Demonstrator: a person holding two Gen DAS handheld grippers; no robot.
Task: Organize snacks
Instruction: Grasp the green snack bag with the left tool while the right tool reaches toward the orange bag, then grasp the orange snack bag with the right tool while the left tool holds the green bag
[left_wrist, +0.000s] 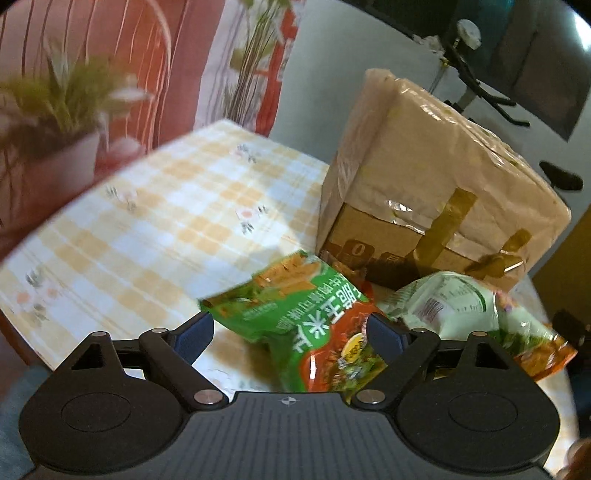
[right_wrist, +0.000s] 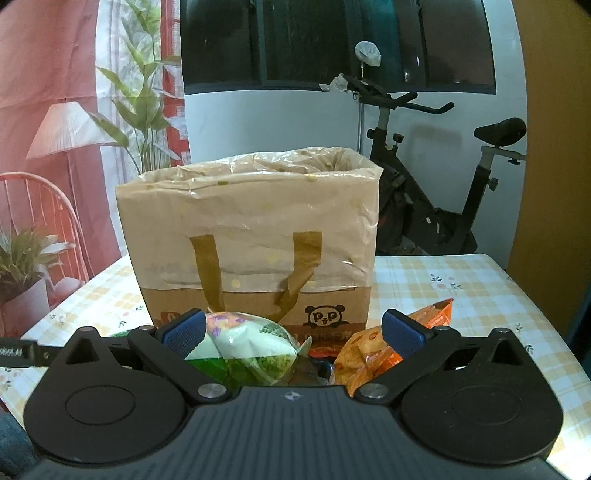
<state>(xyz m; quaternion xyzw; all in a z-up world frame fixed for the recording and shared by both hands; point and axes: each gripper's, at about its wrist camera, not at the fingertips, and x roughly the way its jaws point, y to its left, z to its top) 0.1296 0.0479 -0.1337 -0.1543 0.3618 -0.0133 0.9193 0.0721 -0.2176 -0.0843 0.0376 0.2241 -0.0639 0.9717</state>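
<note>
While both grippers' jaws are held apart, the left gripper (left_wrist: 291, 330) and right gripper (right_wrist: 293, 330) are seen before the plastic-lined brown cardboard box (right_wrist: 251, 236), a green-and-red snack packet (left_wrist: 295, 325) between the left's jaws

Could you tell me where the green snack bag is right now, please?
In the left wrist view, the green snack bag lies on the checked tablecloth, between the open left tool's fingers, just in front of the lined cardboard box.

Both wrist views near the box (left_wrist: 424, 177)
</note>
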